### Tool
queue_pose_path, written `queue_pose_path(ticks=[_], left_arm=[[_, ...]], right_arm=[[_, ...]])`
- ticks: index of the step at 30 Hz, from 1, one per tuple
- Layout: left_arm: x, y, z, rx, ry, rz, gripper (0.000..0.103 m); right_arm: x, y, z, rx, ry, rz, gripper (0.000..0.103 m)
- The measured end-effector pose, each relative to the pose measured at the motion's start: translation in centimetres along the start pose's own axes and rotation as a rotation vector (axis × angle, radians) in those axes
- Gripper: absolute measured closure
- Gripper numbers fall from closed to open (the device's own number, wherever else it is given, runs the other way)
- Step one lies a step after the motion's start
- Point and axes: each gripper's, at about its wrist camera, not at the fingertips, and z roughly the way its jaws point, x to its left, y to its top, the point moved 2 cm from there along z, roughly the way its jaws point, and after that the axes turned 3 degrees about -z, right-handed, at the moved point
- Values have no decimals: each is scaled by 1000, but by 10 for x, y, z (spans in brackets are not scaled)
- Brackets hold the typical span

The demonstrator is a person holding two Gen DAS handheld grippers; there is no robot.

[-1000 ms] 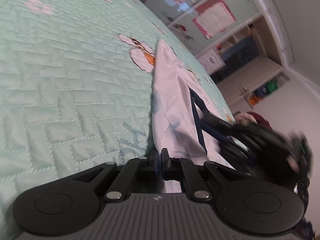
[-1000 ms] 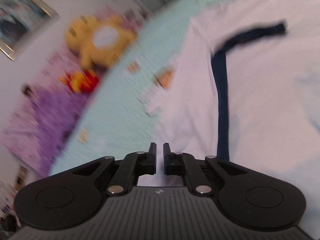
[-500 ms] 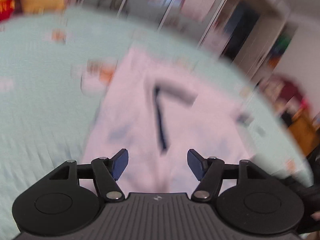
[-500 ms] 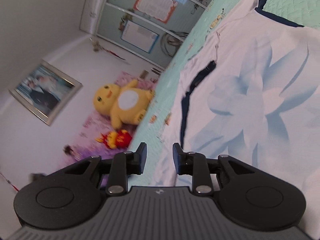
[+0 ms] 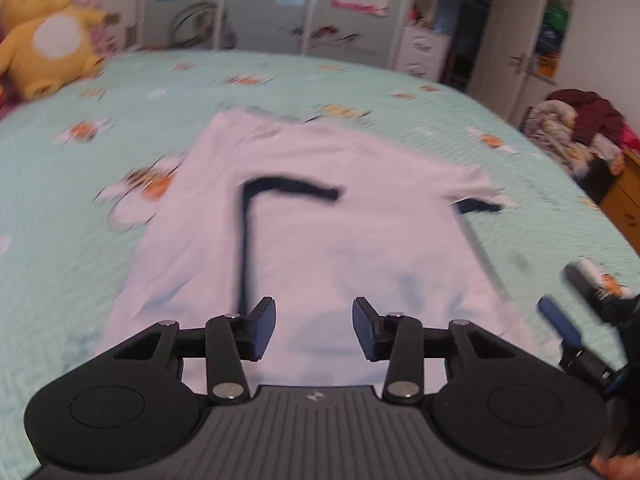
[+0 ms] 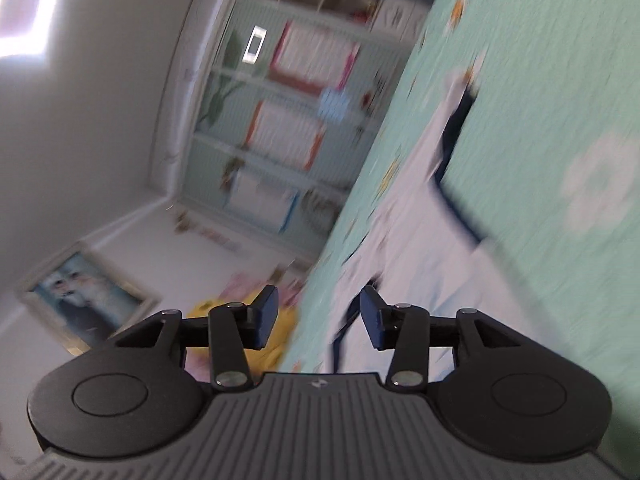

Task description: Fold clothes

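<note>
Jaws apart and empty on both: left gripper [image 5: 314, 330] is closing, right gripper [image 6: 319, 317] opening, nothing between the pads. White shirt [image 5: 340, 240] with dark trim lies flat on the mint bedspread [image 5: 100, 240], one sleeve folded in over the middle. Yellow plush [image 5: 44, 32] sits at the far corner, right gripper's own view tilted and blurred.

- Left gripper [image 5: 314, 328]: matte black body, ribbed grey top plate bearing a small pale logo.
- Two round black discs flank the plate; silver pivot screws sit on angular black linkage arms.
- Fingers [image 5: 262, 328] carry dark blue pads.
- Right gripper [image 6: 318, 320] looks identical.
</note>
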Motion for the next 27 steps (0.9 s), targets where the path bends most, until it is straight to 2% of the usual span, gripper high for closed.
queue_pose_path(ticks=[4,6,11,15,20,25,27], left_arm=[[-62,24,15,-45,-14,163,47],[-94,34,30,-78,-16,266,44],[-177,42,91,-186,4,611,31],[-231,35,151,-211,38,839,31],[-264,35,205,-173,22,905,31],[-275,3,236,-192,62,1129,31],[-275,-4,240,-218,81,1154,31]], right_arm=[[-3,10,-21,-142,-137,-69,56],[-4,12,-26,-191,-174,-83,56],[-13,18,-34,-257,-226,-90,54],[-27,25,-35,-282,-271,-54,52],[-52,30,-35,-255,-325,44,49],[-62,33,-35,-242,-329,69,49],[-63,34,-36,-242,-325,69,49]])
